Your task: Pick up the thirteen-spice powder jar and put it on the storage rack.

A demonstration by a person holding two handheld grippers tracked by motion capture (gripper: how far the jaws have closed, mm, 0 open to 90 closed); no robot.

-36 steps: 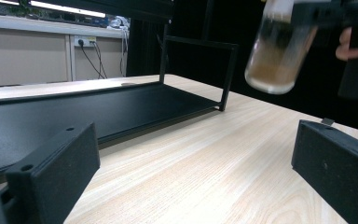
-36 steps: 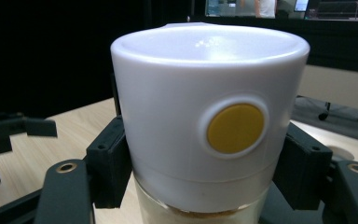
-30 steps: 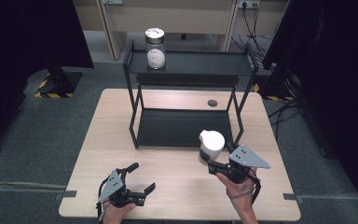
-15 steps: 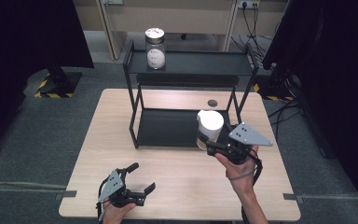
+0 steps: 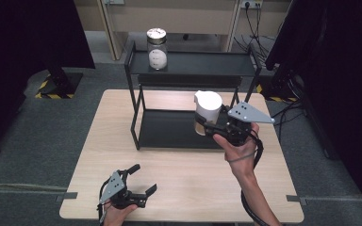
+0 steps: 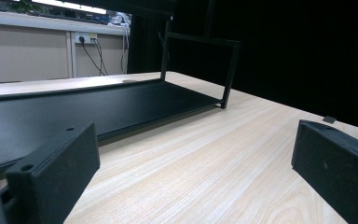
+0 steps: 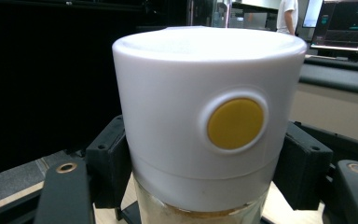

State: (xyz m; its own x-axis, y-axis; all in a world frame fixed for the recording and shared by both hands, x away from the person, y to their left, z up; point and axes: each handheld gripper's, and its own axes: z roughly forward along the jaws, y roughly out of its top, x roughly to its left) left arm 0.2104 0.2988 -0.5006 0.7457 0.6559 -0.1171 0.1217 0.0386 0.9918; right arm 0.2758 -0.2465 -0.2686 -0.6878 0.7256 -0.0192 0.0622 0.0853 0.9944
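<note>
My right gripper point(image 5: 205, 126) is shut on a glass jar with a tall white lid point(image 5: 207, 109) and holds it upright in the air, in front of the black rack's lower shelf point(image 5: 169, 129). In the right gripper view the lid point(image 7: 182, 93) has a round yellow button point(image 7: 235, 123), and the black pads point(image 7: 107, 168) press on the jar just under the lid. A second jar with a white lid point(image 5: 156, 47) stands on the rack's top shelf point(image 5: 202, 63). My left gripper point(image 5: 139, 181) rests near the table's front edge, open, with nothing between its fingers point(image 6: 51, 172).
The two-tier black metal rack point(image 5: 134, 94) takes up the back half of the wooden table point(image 5: 193, 188). Its lower shelf point(image 6: 98, 105) lies bare ahead of the left gripper. Dark curtains hang at both sides and cables run over the floor at the right.
My right gripper has risen with the jar, off the table and toward the rack. The left gripper has stayed where it was, open.
</note>
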